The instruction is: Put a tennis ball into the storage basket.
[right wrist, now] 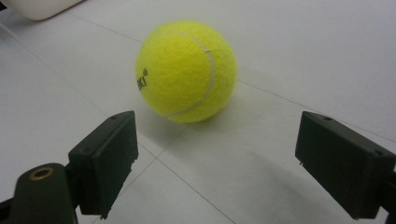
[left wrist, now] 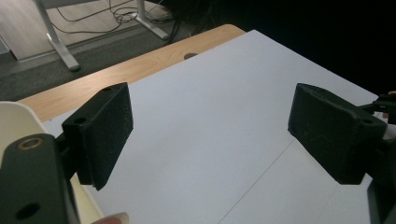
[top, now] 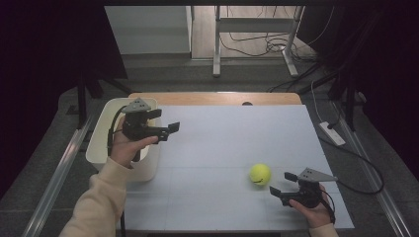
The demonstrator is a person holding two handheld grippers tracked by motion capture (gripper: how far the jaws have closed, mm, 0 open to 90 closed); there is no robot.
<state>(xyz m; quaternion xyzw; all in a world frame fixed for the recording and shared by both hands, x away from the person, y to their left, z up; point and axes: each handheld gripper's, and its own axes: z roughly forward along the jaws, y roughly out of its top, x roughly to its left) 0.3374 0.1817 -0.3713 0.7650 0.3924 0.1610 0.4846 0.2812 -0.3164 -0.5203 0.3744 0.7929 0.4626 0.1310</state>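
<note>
The tennis ball (top: pixel 260 174) is sitting on the counter (top: pixel 232 143), near right. The right tongs (top: pixel 282 185) are gaping just beside it, released; the left tongs (top: pixel 167 130) are hanging released by the white bin (top: pixel 101 133), empty.

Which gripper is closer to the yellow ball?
Right. The right gripper sits open just beside the tennis ball; the left gripper hangs far off by the white bin.
</note>
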